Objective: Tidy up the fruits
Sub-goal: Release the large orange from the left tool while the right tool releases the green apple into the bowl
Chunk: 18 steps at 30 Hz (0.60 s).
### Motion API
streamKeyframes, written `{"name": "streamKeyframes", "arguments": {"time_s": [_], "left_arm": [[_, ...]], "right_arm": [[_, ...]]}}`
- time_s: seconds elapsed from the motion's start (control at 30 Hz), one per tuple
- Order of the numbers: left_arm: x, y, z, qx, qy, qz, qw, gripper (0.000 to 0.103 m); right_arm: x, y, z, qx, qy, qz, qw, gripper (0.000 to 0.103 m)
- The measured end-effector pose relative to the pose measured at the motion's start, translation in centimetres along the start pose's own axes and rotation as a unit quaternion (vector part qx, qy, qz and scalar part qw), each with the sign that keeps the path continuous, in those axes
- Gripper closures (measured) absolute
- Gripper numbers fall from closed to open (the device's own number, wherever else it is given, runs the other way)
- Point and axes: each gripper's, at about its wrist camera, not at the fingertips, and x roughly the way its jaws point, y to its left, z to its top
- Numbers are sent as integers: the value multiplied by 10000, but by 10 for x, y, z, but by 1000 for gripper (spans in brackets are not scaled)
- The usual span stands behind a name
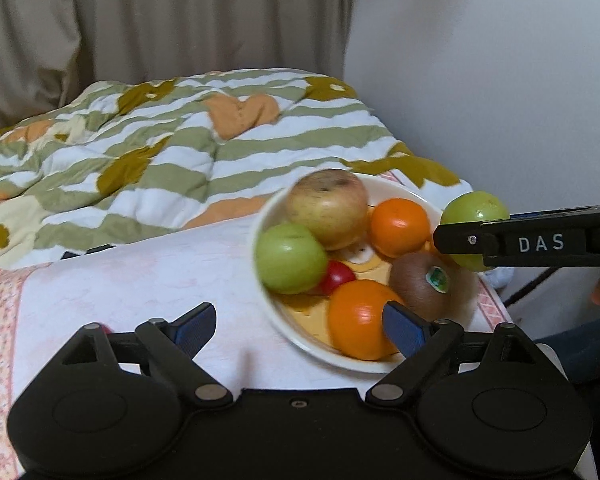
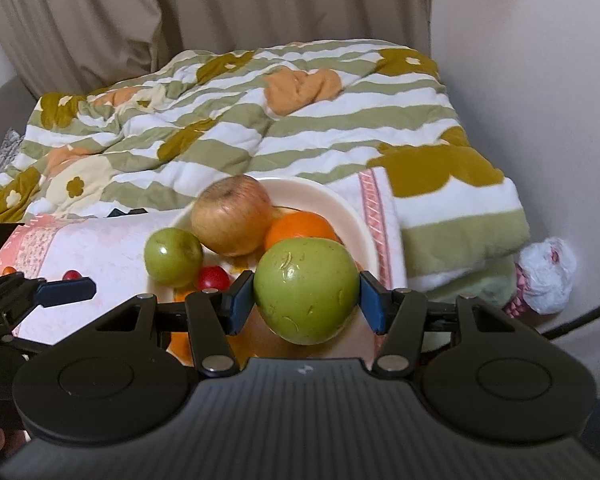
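A white bowl (image 1: 300,344) on the cloth-covered table holds a yellow-red apple (image 1: 328,208), a green apple (image 1: 290,258), two oranges (image 1: 399,226) (image 1: 356,326), a kiwi (image 1: 422,286) and a small red tomato (image 1: 338,276). My right gripper (image 2: 306,300) is shut on a second green apple (image 2: 306,290) and holds it above the bowl's (image 2: 336,200) near right side. It also shows in the left wrist view (image 1: 474,216). My left gripper (image 1: 300,326) is open and empty, just in front of the bowl.
A striped floral quilt (image 1: 180,160) lies behind the table. Small red fruits (image 2: 71,275) lie on the cloth at the left. A crumpled white plastic bag (image 2: 548,276) sits low at the right by the wall. Curtains hang behind.
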Motion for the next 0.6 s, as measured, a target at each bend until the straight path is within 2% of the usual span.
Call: {"name": "streamKeyframes", "arguments": {"time_s": [0.33, 0.6], "left_arm": [[-18, 30, -1, -330, -74, 306, 9990, 10], [-25, 41, -1, -423, -159, 482, 9978, 10]], "right_arm": [[29, 35, 15, -446, 37, 183, 9988, 32], [43, 42, 11, -597, 36, 133, 9981, 32]]}}
